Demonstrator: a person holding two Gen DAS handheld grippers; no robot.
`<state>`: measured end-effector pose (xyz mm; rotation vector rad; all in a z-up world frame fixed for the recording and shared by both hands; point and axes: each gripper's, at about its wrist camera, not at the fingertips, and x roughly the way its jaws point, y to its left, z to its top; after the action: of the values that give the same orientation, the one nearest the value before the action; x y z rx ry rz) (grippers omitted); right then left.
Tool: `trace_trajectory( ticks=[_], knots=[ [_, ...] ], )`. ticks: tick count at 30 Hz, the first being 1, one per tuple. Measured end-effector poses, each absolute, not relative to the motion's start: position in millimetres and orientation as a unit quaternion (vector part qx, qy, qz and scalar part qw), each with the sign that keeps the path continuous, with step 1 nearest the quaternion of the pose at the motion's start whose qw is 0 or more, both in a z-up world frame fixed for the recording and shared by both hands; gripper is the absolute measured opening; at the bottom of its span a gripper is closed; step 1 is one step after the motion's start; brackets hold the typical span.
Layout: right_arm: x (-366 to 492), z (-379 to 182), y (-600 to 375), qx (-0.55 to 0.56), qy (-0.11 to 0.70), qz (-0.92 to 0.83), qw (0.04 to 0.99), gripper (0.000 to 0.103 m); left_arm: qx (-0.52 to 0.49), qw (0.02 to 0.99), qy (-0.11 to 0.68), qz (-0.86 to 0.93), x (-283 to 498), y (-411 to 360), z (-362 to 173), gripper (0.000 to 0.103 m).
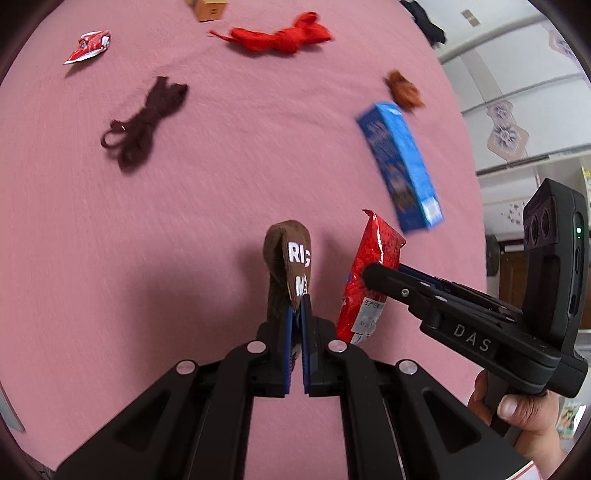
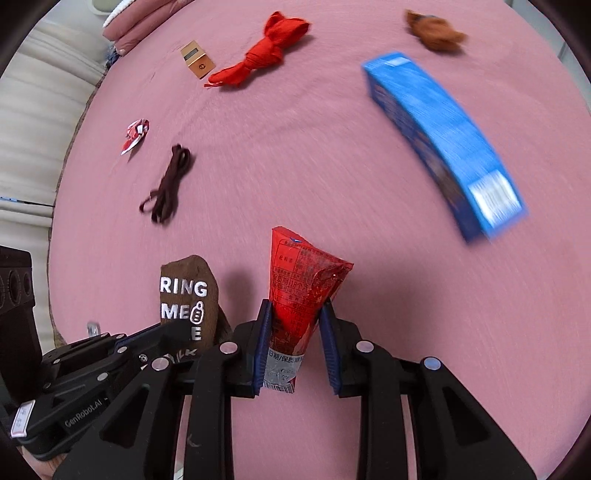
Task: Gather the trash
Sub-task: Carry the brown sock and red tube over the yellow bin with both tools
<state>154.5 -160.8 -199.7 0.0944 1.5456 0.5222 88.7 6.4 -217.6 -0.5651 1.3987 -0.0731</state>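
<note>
My left gripper [image 1: 298,300] is shut on a brown sock with white lettering [image 1: 290,258], held above the pink bedsheet; the sock also shows in the right wrist view [image 2: 188,295]. My right gripper [image 2: 295,314] is shut on a red snack wrapper [image 2: 299,280], which also shows in the left wrist view [image 1: 369,273] beside the sock. A long blue box [image 1: 400,166] [image 2: 443,140] lies to the right. A small crumpled red wrapper [image 1: 88,44] [image 2: 135,134] lies far left.
On the pink bed [image 1: 240,166] lie a dark brown cord bundle [image 1: 146,122] [image 2: 168,184], a red knotted cloth [image 1: 284,35] [image 2: 262,51], an orange-brown cloth lump [image 1: 404,90] [image 2: 436,31] and a small tan box [image 2: 197,59]. Pillows [image 2: 140,22] lie far left.
</note>
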Motion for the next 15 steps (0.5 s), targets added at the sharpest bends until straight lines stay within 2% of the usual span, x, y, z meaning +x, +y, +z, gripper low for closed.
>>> trace_trajectory(
  ticks=[8, 15],
  knots=[
    [112.5, -162.6, -245.9, 0.049, 0.671, 0.206, 0.710, 0.025, -0.220, 0.735, 0.636, -0.085, 55.9, -70.2, -181.5, 0.004],
    [94.2, -135.6, -351.3, 0.091, 0.648, 0.156, 0.740, 0.025, -0.180, 0.734, 0.637, -0.147, 60.2, -157.7, -157.5, 0.004]
  ],
)
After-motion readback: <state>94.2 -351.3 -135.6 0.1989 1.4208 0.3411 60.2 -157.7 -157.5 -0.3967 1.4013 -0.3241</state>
